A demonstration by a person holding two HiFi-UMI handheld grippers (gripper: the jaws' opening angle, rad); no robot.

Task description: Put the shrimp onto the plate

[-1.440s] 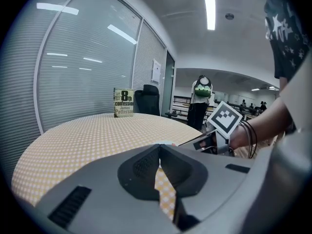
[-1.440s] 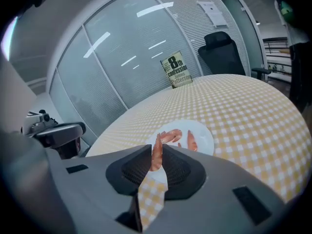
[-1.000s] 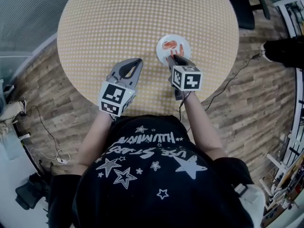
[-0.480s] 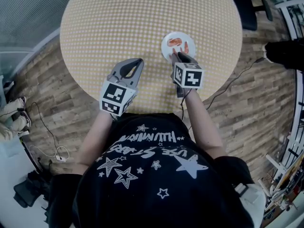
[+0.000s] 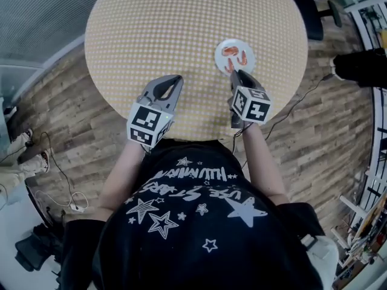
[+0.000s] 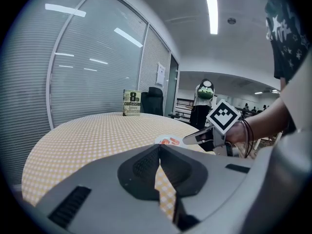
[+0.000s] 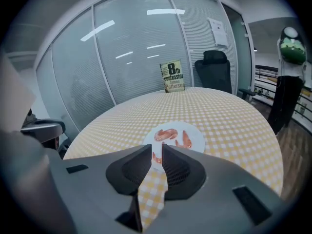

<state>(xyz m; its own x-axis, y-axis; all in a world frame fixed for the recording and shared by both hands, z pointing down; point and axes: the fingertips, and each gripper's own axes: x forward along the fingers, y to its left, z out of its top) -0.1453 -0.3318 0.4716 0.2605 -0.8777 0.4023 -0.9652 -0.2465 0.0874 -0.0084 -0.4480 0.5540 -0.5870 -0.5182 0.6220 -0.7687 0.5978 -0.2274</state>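
A small white plate (image 5: 221, 48) sits on the round checked table, right of centre, with orange shrimp (image 5: 230, 51) lying on it. My right gripper (image 5: 235, 75) hovers just short of the plate's near rim, jaws a narrow gap apart and holding nothing. In the right gripper view the plate (image 7: 196, 141) lies straight ahead of the right gripper (image 7: 156, 148); two shrimp (image 7: 165, 133) lie mid-plate, and a third (image 7: 156, 157) shows through the gap. My left gripper (image 5: 170, 79) rests lower left, shut and empty. In its own view the left gripper (image 6: 159, 148) has tips that meet.
The table (image 5: 169, 23) wears a yellow-and-white checked cloth. A book (image 7: 172, 76) stands upright at its far edge, with a black office chair (image 7: 213, 68) behind it. Glass partitions ring the far side. A cable (image 5: 290, 104) trails over the wooden floor at right.
My right gripper has drawn back from over the plate toward the person, leaving the shrimp on the plate. The left gripper has stayed put.
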